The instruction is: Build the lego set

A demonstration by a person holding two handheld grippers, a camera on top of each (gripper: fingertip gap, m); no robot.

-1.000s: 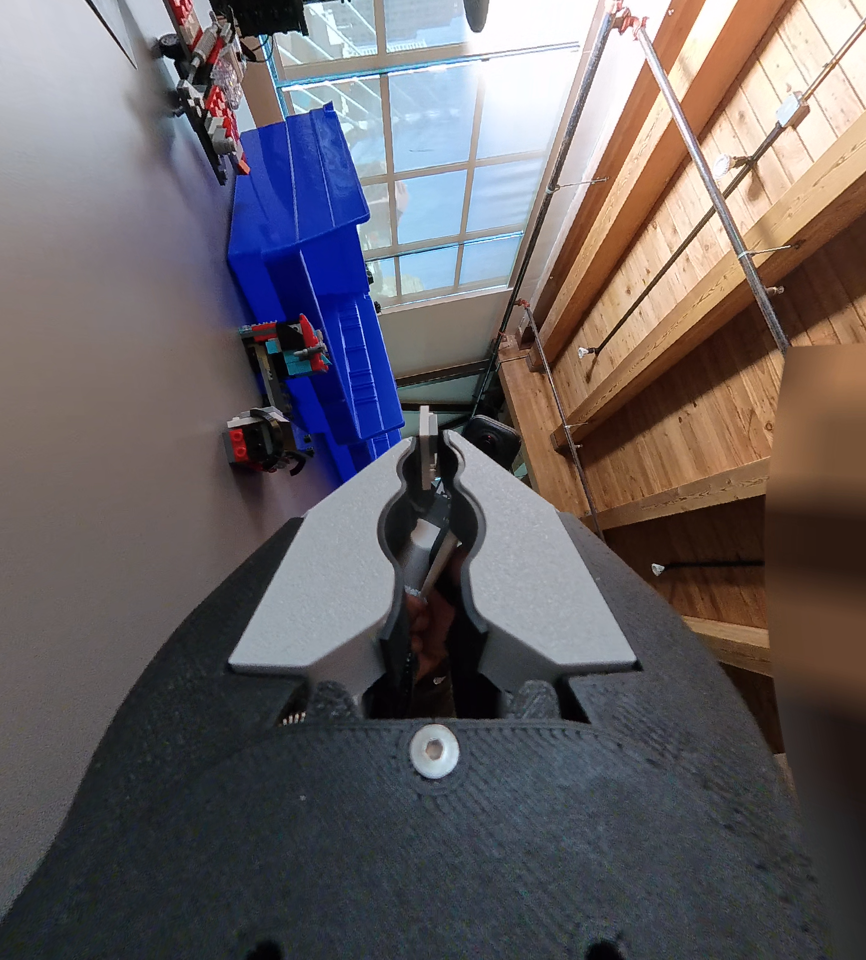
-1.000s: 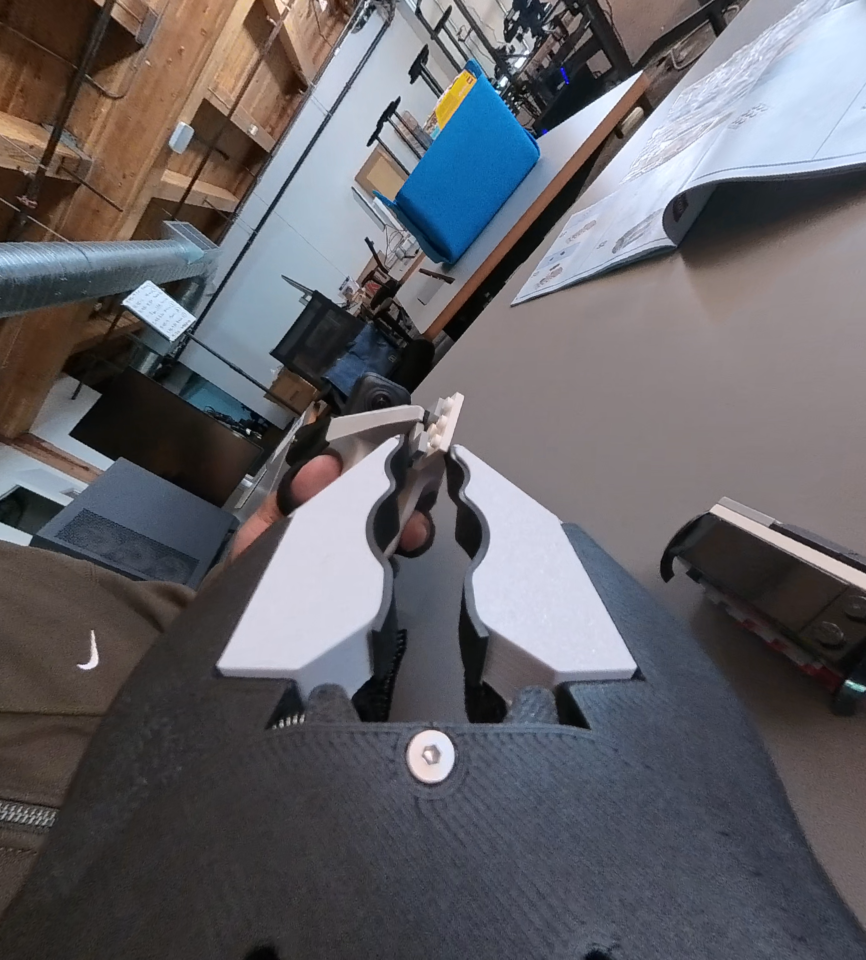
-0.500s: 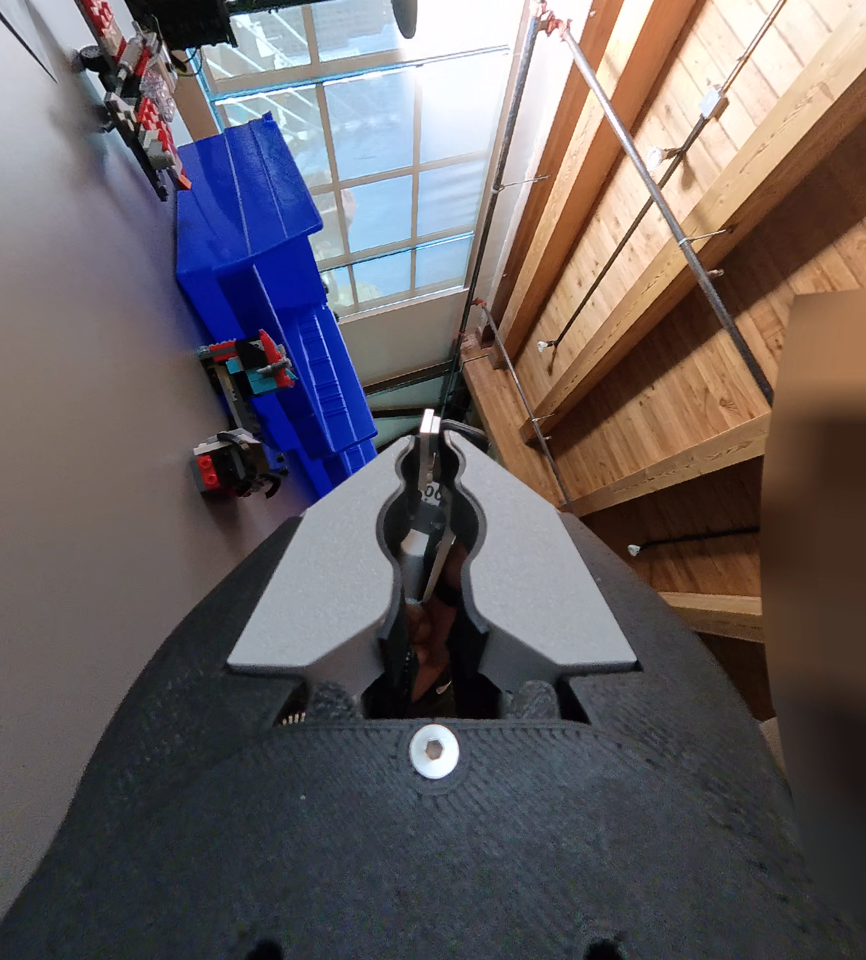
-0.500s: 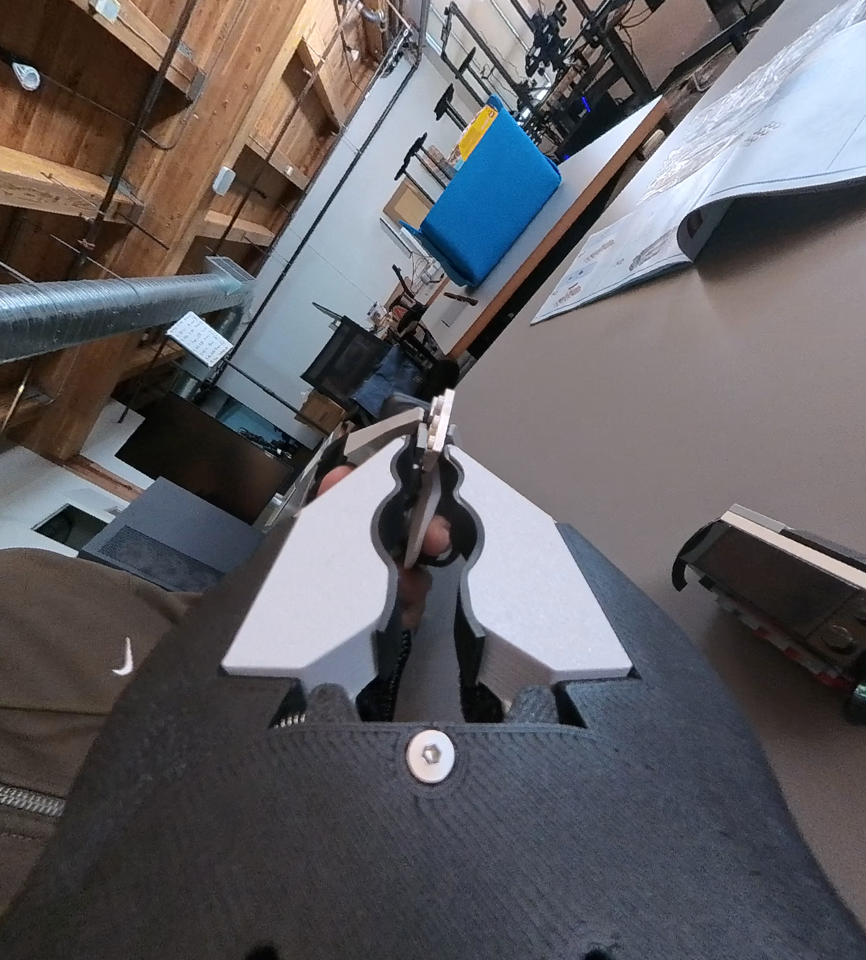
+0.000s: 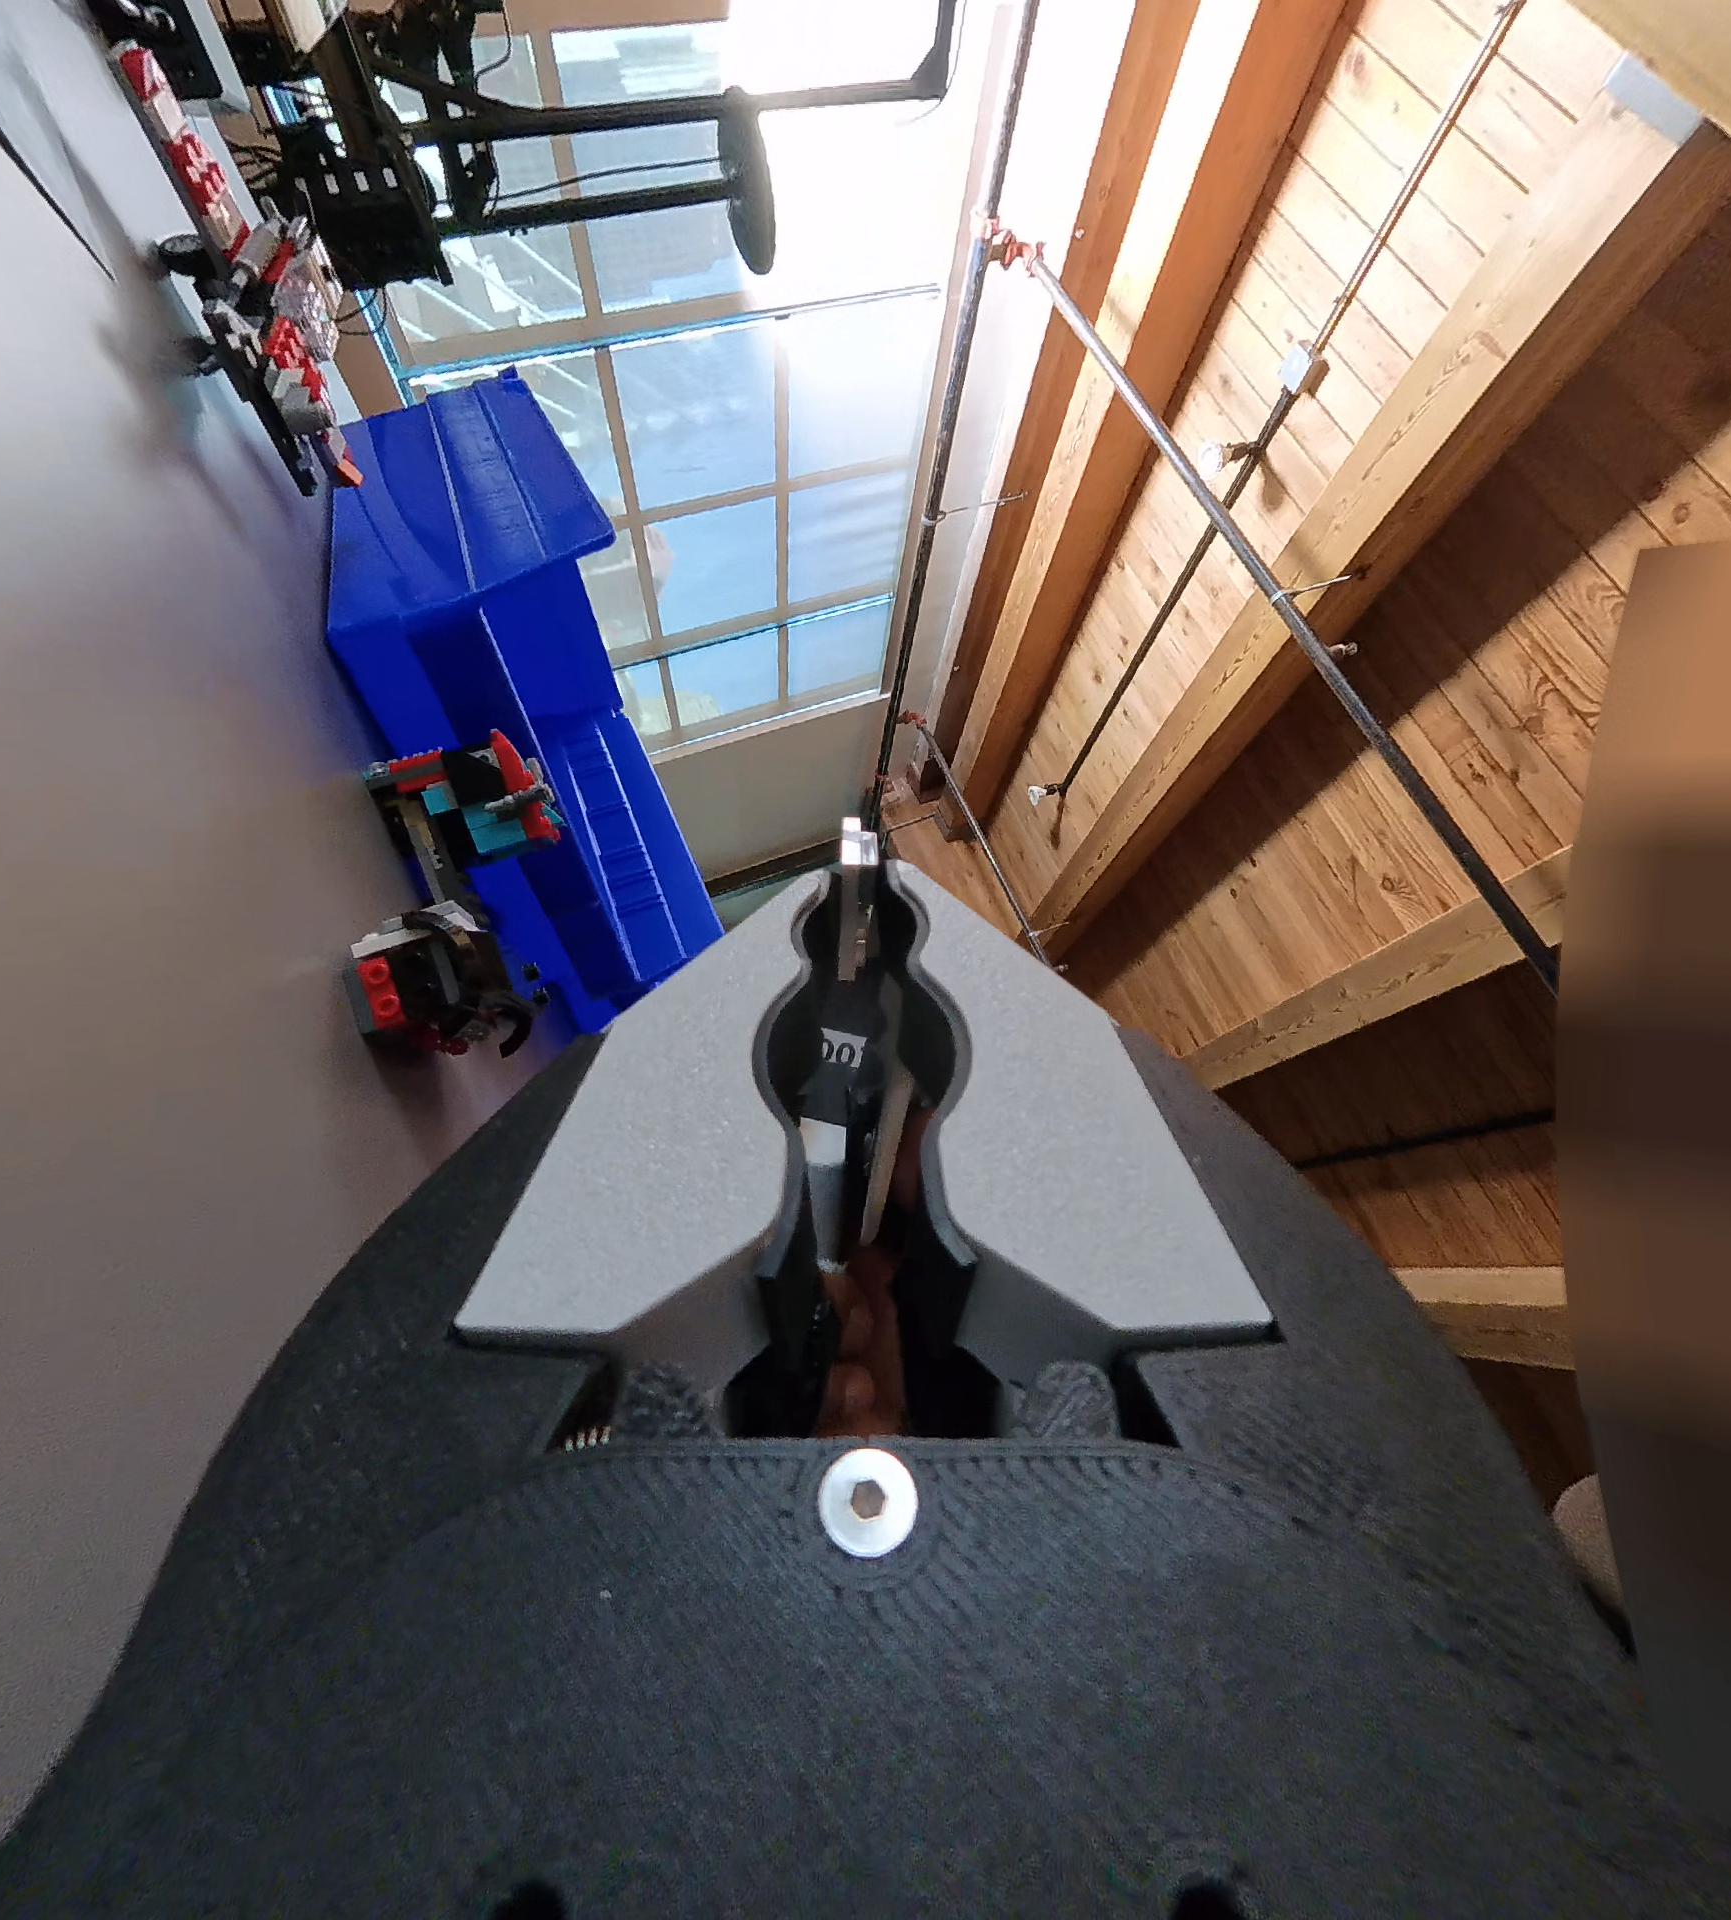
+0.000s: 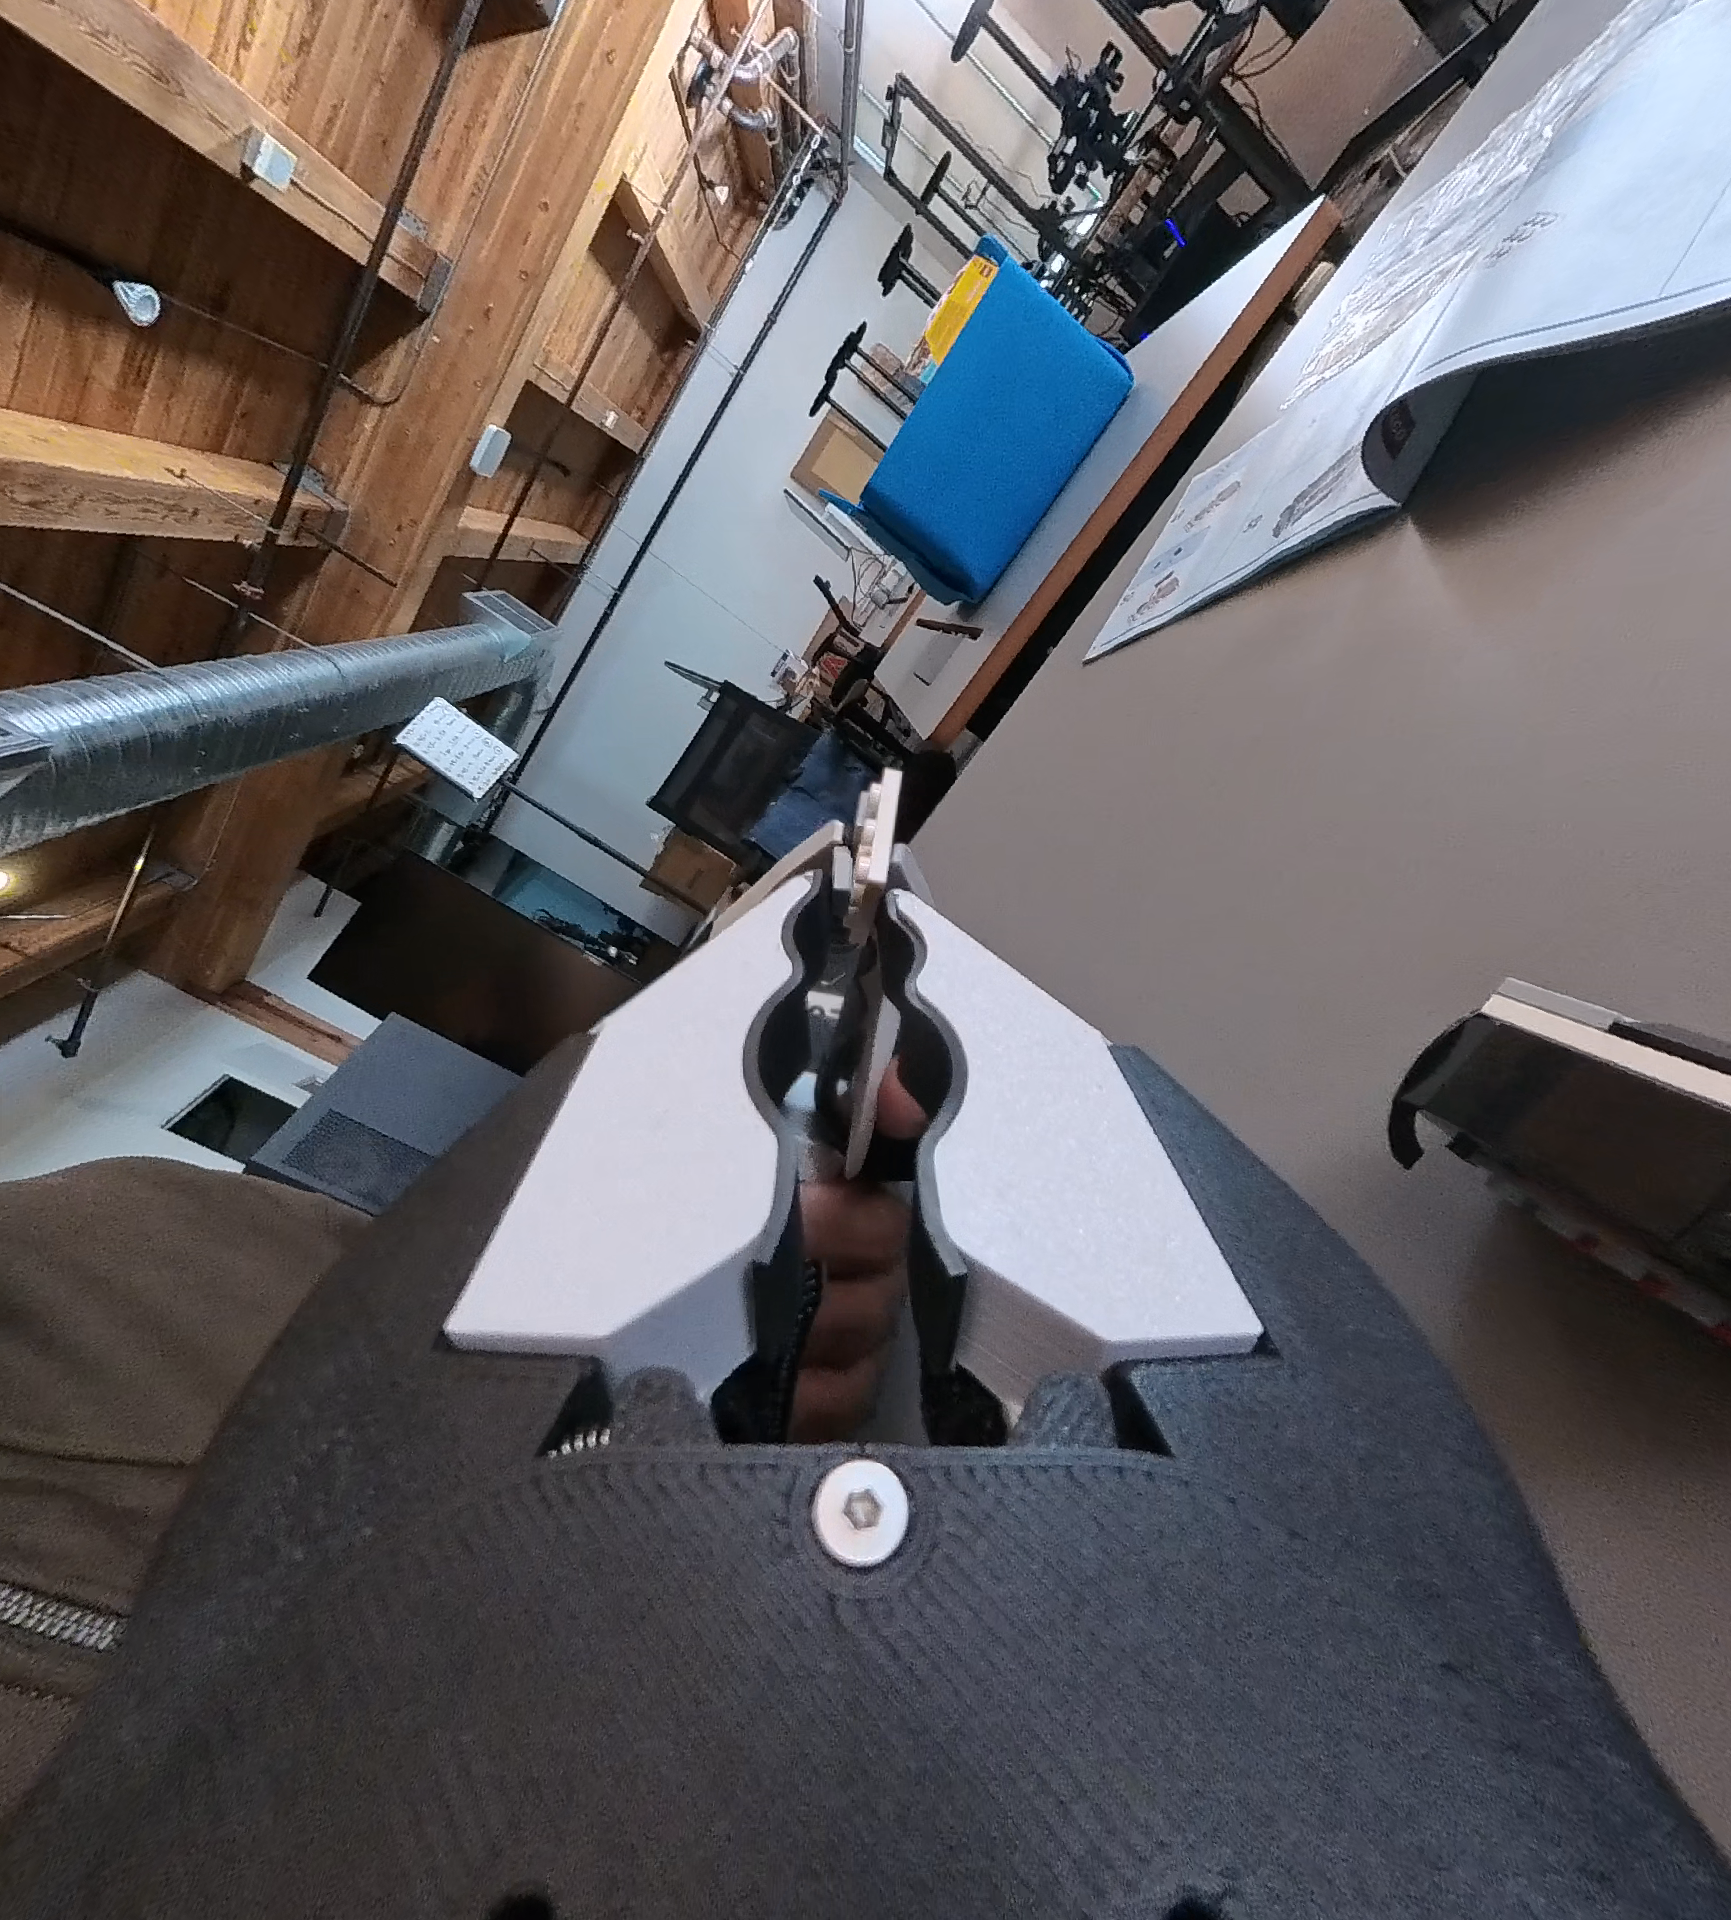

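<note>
Roughly, going left to right in the left wrist view: grey-brown table fills the left side w/ a long red-and-grey brick build far off, a blue bin lying near the middle, and two small brick models just beside it, a teal-red-black one and a black one w/ red bricks. Centre: left gripper has its jaws nearly together, clamped on a thin grey plate held edge-on, top end poking past the tips. Right side is wood ceiling and pipes. In the right wrist view, left to right: person's brown sleeve, then the right gripper, jaws likewise nearly together and pinching a thin pale studded plate, w/ the other gripper's grey tip touching or just beside it; both grippers are off the table. Farther right on the table: an open booklet and a dark brick vehicle body. Handling, as a guess: both plates look like hard plastic, v. light, stiff, smooth-faced so prob. slippery if pinched on flat faces only. Thin edge-on hold leaves little to grip, so a plate could twist or pop out when pressed. Better hold is across the flat faces, well back from the end, leaving studs free.
</note>
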